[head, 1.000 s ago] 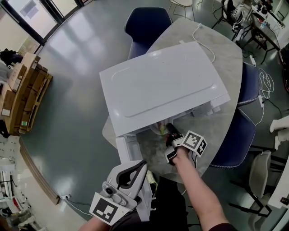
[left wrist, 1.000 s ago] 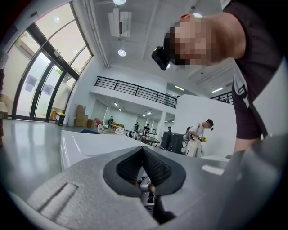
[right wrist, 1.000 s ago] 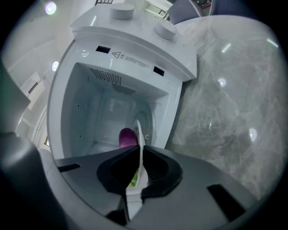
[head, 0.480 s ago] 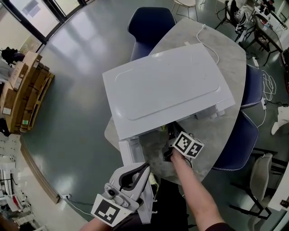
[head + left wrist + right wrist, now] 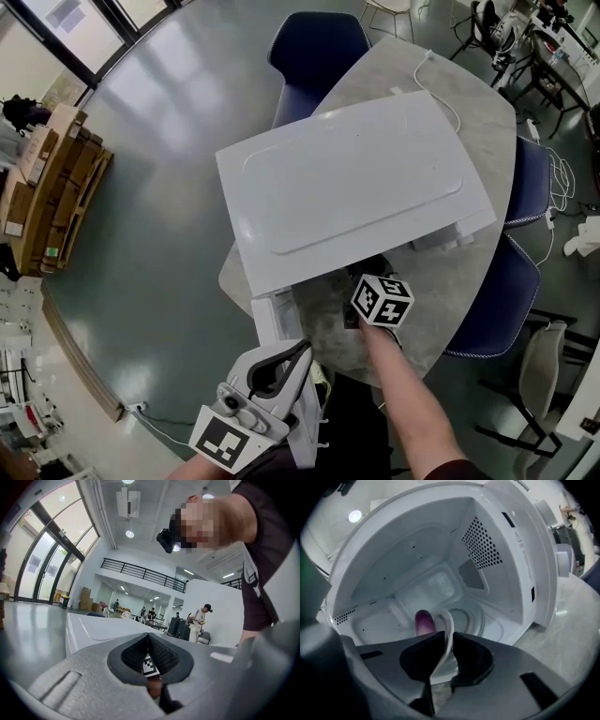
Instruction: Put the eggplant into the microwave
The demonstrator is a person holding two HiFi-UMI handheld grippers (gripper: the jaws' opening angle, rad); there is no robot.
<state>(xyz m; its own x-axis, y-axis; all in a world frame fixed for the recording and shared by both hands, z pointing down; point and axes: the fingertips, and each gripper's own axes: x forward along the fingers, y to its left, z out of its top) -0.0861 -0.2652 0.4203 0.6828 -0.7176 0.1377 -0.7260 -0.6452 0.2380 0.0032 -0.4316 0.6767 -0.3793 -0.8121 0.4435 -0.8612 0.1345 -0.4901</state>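
Nearest the person, at 7 o'clock in the head view, the left gripper (image 5: 272, 370) hangs idle with its jaws pressed together on nothing. The right gripper (image 5: 445, 644) is the one at work, at the microwave's (image 5: 347, 187) open front, its jaws pinching the rim of a white bowl (image 5: 448, 620). The eggplant (image 5: 424, 620) sits in that bowl, just past the jaws at 11 o'clock. Only its rounded purple end shows, so its long axis cannot be told. Beyond, at 12 o'clock, the empty cavity and its turntable (image 5: 476, 618) lie straight ahead, so the coming move looks like a plain forward push.
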